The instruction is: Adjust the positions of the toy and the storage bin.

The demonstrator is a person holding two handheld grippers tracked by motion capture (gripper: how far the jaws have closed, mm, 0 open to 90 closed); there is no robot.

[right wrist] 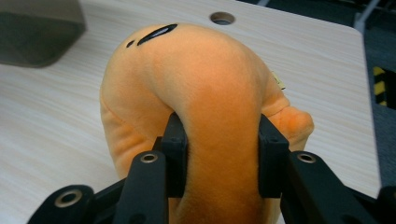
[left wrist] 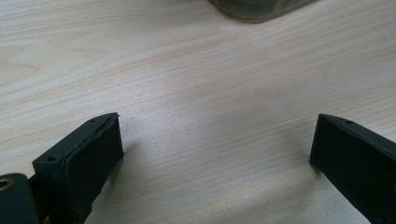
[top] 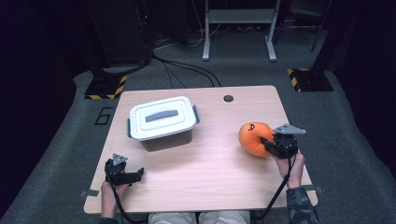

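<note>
**Ana:** Pinching the orange plush toy [right wrist: 187, 88] by a fold of its fabric, the right gripper [top: 274, 143] has both pads sunk into the soft body, so the hold looks firm but shallow. The toy sits at the right side of the table [top: 210, 172], well apart from the lidded box [top: 162, 117]

**Ben:** My worry is the fold. Plush stuffing shifts, and if the hand swings quickly the fabric could creep out from between the jaws and the toy would drop, maybe off the near right edge

**Ana:** Agreed. The bulk of it also hangs forward of the jaws in the right gripper view, so its weight pulls away from the grip rather than into it

**Ben:** And the box lid appears to be on. If the toy is meant to go inside, bringing it over first would leave nowhere to put it

**Ana:** The left gripper [left wrist: 215, 154] could deal with that; its jaws stand spread wide over bare wood near the front left, holding nothing. A clumsy grab at the lid handle [top: 161, 115] might just shove the whole box across the table instead
</note>
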